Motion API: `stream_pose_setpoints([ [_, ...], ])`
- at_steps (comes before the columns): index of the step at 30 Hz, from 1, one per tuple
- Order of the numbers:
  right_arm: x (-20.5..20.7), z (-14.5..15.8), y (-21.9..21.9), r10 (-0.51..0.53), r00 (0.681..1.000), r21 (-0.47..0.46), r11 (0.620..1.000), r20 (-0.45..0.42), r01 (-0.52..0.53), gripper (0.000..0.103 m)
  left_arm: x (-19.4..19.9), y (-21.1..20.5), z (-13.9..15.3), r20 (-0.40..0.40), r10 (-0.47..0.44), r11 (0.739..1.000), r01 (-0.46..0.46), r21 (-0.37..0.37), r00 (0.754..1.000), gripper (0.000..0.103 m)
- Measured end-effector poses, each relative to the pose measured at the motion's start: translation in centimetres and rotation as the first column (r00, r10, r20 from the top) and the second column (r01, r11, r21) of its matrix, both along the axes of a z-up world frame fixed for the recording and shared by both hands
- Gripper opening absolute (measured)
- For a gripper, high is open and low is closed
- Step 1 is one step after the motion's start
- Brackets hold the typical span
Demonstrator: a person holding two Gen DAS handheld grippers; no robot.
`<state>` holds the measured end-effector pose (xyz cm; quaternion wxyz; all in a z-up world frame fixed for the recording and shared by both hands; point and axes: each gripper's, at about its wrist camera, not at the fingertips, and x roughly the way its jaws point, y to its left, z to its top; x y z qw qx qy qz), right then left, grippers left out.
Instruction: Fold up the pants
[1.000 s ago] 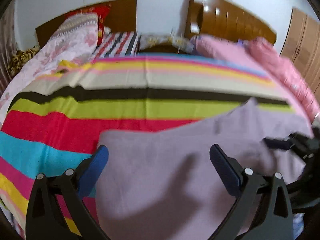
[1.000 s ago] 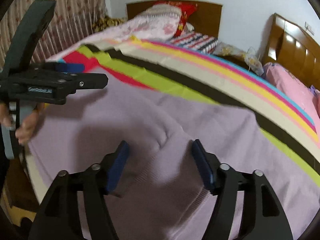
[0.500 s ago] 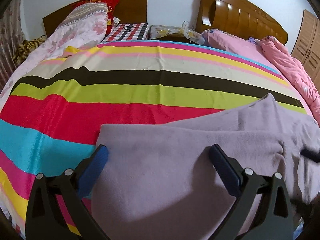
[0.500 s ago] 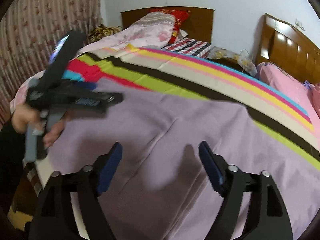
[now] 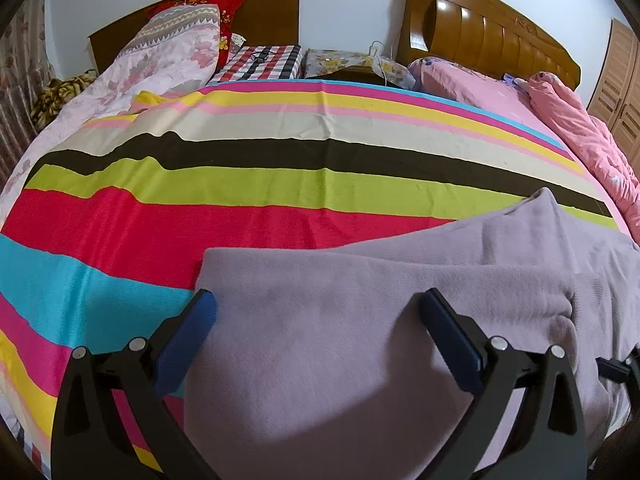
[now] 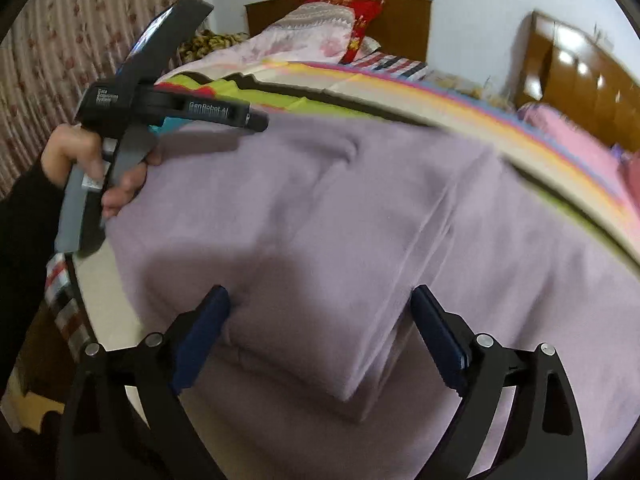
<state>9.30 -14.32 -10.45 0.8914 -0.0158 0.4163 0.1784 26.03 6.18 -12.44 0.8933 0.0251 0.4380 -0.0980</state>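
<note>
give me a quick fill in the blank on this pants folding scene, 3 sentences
1. The pants lying on the striped bedspread are pale ____ in colour.
2. Both the left tool and the right tool have their jaws ____.
3. The stripe of the bedspread just beyond the black one is ____.

Missing words: purple; open; beige

My left claw wears blue pads on black arms with silver screws; my right claw matches. Black sleeve, bare hand.
</note>
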Motion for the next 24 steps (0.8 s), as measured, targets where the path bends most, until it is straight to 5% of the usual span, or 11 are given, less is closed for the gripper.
stream_pose_setpoints([
  [3,-0.6,0.8,-0.5,0.006,1.000,0.007,1.000,-0.019,-0.006,0.088,0.1,-0.1,0.1,-0.002,-0.001,1.000,0.001,0.012,1.000,0.102],
  [6,-2.3,3.6,-2.9,0.012,0.998,-0.008,1.000,0.068,-0.012,0.089,-1.1,-1.2,1.9,0.058,0.018,0.997,-0.022,0.068,0.998,0.101],
  [9,-1.6,5.6,-8.2,-0.066,0.990,-0.001,0.998,0.123,0.066,0.089,-2.5,-5.3,5.9,0.148,-0.120,0.991,0.128,-0.048,0.982,0.101],
  [11,0.5,5.9,-12.5,-0.171,0.980,0.003,0.985,0.100,0.171,0.089,-2.1,-9.4,7.0,0.161,-0.206,0.976,0.215,-0.041,0.965,0.101],
  [14,3.8,5.2,-17.2,-0.268,0.963,-0.014,0.963,0.007,0.269,0.089,-0.5,-17.4,6.3,0.108,-0.379,0.923,0.384,-0.027,0.919,0.101],
  [19,5.6,1.9,-22.3,-0.335,0.937,-0.088,0.941,-0.096,0.328,0.090,1.7,-25.1,2.3,0.007,-0.505,0.863,0.504,0.017,0.863,0.101],
  [21,5.8,0.0,-24.6,-0.389,0.911,-0.120,0.919,-0.137,0.375,0.089,2.7,-26.5,-0.2,-0.071,-0.498,0.860,0.503,0.088,0.864,0.101],
  [24,4.1,-0.5,-27.3,-0.340,0.930,0.066,0.934,-0.137,0.351,0.086,3.7,-26.5,-0.7,-0.114,-0.466,0.876,0.475,0.079,0.878,0.102],
])
